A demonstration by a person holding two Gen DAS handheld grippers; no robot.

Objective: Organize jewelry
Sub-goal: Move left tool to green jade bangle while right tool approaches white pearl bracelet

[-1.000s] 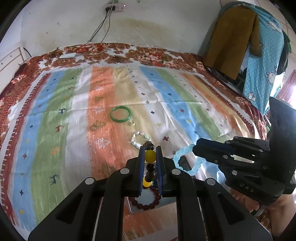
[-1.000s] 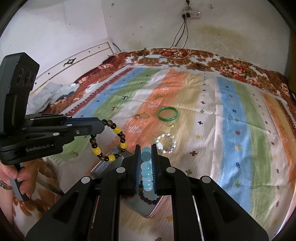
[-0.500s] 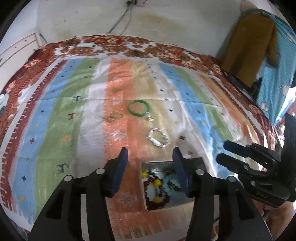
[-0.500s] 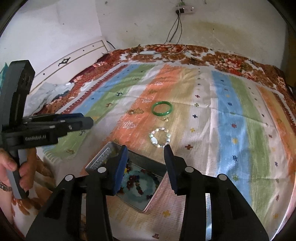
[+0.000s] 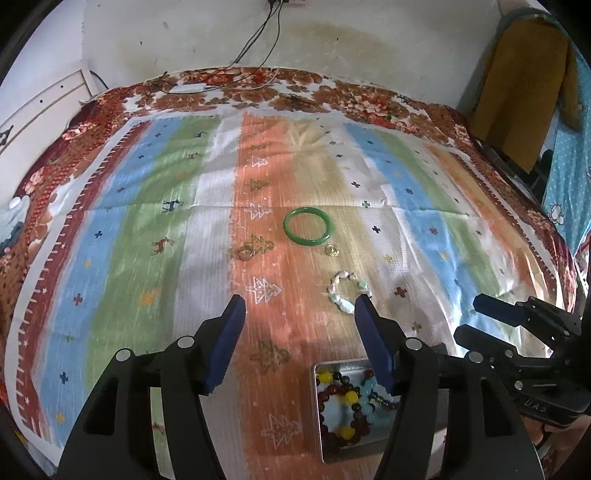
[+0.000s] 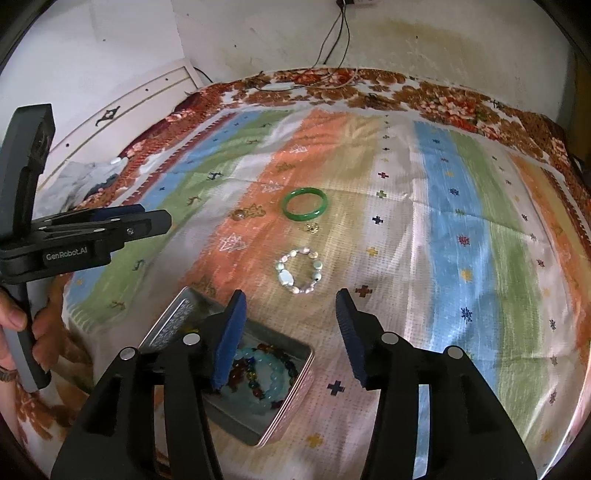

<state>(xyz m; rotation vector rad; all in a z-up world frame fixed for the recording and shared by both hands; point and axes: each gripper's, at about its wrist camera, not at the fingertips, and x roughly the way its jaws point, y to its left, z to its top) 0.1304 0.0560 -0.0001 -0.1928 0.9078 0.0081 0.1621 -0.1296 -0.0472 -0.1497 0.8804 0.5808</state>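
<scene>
A metal tin (image 5: 318, 417) (image 6: 177, 314) lies on the striped bedspread and holds several bead bracelets, brown-and-yellow (image 5: 340, 410) and pale blue (image 6: 266, 373). A green bangle (image 5: 308, 230) (image 6: 304, 208), a small gold trinket (image 5: 331, 251) (image 6: 312, 227) and a white pearl bracelet (image 5: 345, 291) (image 6: 299, 271) lie on the cloth beyond the tin. My left gripper (image 5: 299, 314) is open and empty, above and left of the tin. My right gripper (image 6: 291, 306) is open and empty, above the tin's far side.
The striped cloth (image 5: 147, 240) covers a bed with a floral border. A wall with a power strip and cables (image 5: 273, 22) stands behind. Hanging clothes (image 5: 524, 85) are at the right. A white headboard (image 6: 122, 110) is at the left.
Both grippers opened and let their bracelets drop into the tin, then pulled up and back. The left gripper moved left.
</scene>
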